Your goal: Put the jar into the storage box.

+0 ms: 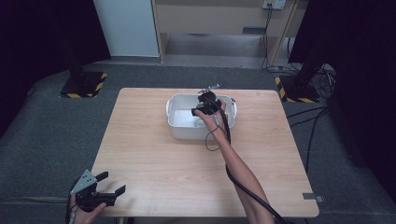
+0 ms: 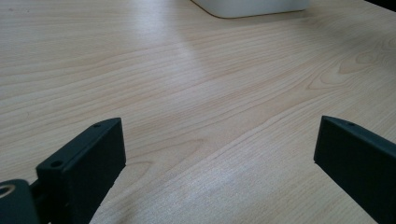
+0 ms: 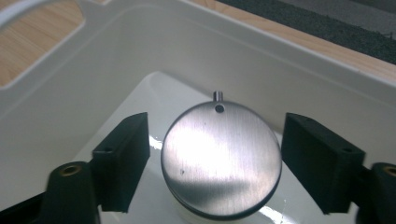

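A white plastic tub [image 1: 180, 130] stands at the middle of the wooden table [image 1: 154, 158], toward the far edge. My right gripper [image 1: 205, 103] reaches down into it, held by a bare forearm. In the right gripper view, a round brushed-metal lid [image 3: 222, 158] with a small hole near its rim sits on the tub's floor [image 3: 154, 88]. My right gripper [image 3: 217, 123] is open, one jaw on each side of the lid, neither pressing it. My left gripper [image 1: 113, 182] rests open at the table's near left corner, its jaws [image 2: 219, 126] wide over bare wood.
The tub's near wall [image 2: 252, 5] shows at the top of the left gripper view. Two black stands with striped bases [image 1: 83, 84] [image 1: 299, 88] and cables [image 1: 322, 79] lie on the floor beyond the table. A cabinet [image 1: 219, 23] stands at the back.
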The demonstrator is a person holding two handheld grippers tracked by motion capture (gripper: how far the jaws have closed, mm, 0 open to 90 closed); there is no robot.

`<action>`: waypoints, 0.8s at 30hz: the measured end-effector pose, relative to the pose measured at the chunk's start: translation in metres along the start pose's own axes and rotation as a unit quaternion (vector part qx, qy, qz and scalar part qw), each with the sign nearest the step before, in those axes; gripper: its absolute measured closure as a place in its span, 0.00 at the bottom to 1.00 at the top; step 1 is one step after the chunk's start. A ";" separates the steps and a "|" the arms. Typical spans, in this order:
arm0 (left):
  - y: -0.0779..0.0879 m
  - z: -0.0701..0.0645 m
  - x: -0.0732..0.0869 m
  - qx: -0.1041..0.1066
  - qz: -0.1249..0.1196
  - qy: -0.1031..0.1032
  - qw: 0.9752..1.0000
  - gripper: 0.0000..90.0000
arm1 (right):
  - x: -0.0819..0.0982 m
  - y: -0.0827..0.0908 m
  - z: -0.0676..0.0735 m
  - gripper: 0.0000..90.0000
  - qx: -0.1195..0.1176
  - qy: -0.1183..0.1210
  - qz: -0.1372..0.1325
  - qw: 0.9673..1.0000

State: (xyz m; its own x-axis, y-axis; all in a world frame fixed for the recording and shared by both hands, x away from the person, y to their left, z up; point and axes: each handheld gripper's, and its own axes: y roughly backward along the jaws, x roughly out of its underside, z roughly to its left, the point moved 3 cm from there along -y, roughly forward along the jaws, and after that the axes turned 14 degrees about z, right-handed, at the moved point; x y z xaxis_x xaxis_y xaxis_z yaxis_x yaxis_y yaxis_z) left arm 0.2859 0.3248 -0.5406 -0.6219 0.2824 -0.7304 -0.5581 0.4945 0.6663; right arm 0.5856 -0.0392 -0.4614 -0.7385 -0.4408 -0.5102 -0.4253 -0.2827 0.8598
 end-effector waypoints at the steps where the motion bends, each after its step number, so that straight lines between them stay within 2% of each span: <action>1: 0.000 0.000 0.000 0.000 0.000 0.000 1.000 0.01 | -0.001 0.003 0.000 0.18 -0.001 0.003 -0.002 1.000; 3: 0.000 0.000 0.000 0.000 0.001 0.000 1.000 0.01 | -0.003 0.007 0.000 0.17 -0.004 0.004 -0.004 1.000; 7: 0.000 -0.001 0.000 0.001 0.001 -0.001 1.000 0.01 | -0.006 0.024 0.002 0.12 -0.015 0.022 -0.015 1.000; 12: -0.001 -0.001 0.000 0.001 0.002 -0.002 1.000 0.01 | -0.007 0.037 0.004 0.10 -0.028 0.027 -0.021 0.999; 15: -0.001 -0.001 0.000 0.002 0.002 -0.002 1.000 0.01 | -0.006 0.052 0.006 0.09 -0.037 0.039 -0.033 0.998; 24: -0.001 -0.001 0.000 0.003 0.003 -0.003 1.000 0.01 | 0.002 0.079 0.007 0.08 -0.036 0.065 -0.057 0.996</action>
State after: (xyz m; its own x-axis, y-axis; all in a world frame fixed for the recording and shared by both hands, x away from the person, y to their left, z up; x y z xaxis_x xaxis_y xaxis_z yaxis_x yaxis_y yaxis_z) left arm 0.2861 0.3230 -0.5412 -0.6227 0.2902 -0.7266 -0.5499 0.4983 0.6703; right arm 0.5474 -0.0564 -0.3943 -0.6112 -0.5079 -0.6070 -0.4605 -0.3955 0.7947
